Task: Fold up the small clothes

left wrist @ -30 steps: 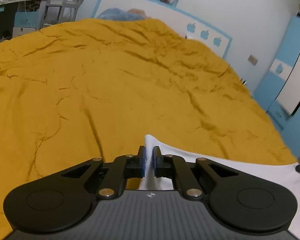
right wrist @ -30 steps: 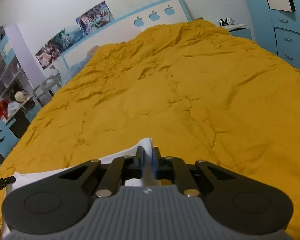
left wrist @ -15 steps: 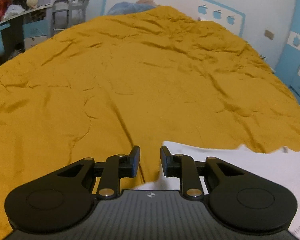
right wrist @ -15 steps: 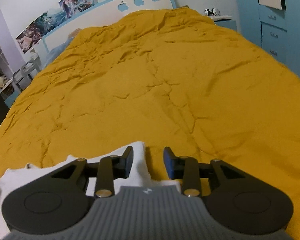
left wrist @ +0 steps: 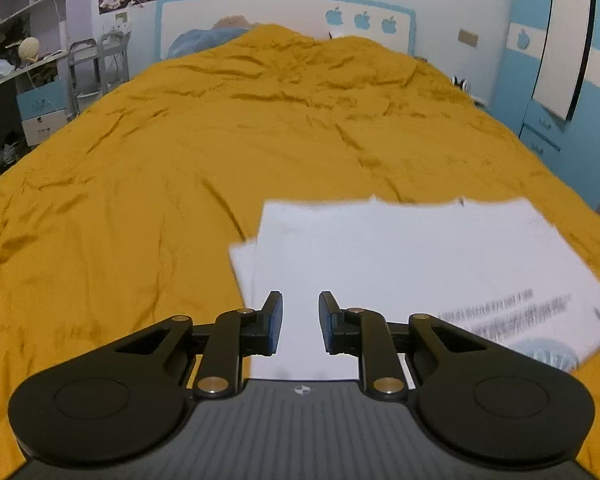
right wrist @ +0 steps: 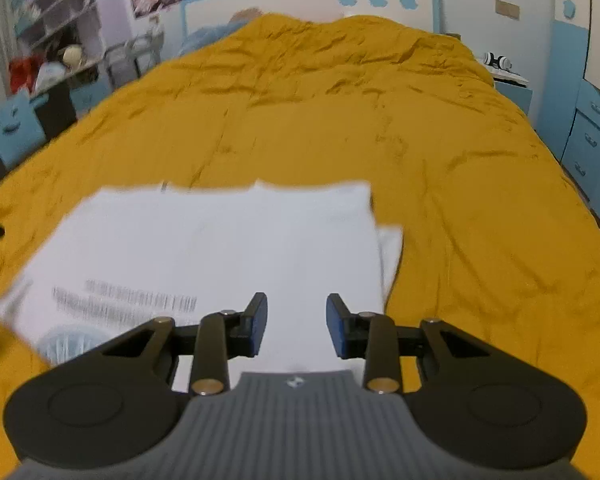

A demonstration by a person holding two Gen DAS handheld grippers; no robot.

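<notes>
Shirt (left wrist: 400, 256) on quilt (left wrist: 140, 184): thin, limp, light; pinch at corners; both grippers (left wrist: 300, 322) (right wrist: 296, 322) part-open, empty

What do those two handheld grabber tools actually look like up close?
Both look alike: the left gripper and right gripper have matte black linkage arms with brass-coloured pins, two round black discs, a ribbed grey body bearing a small white logo, and blue-padded fingers. No cables or sleeves show.

White garment (left wrist: 400, 256), mustard-yellow bedspread (left wrist: 140, 184), black tongs (left wrist: 300, 322)
</notes>
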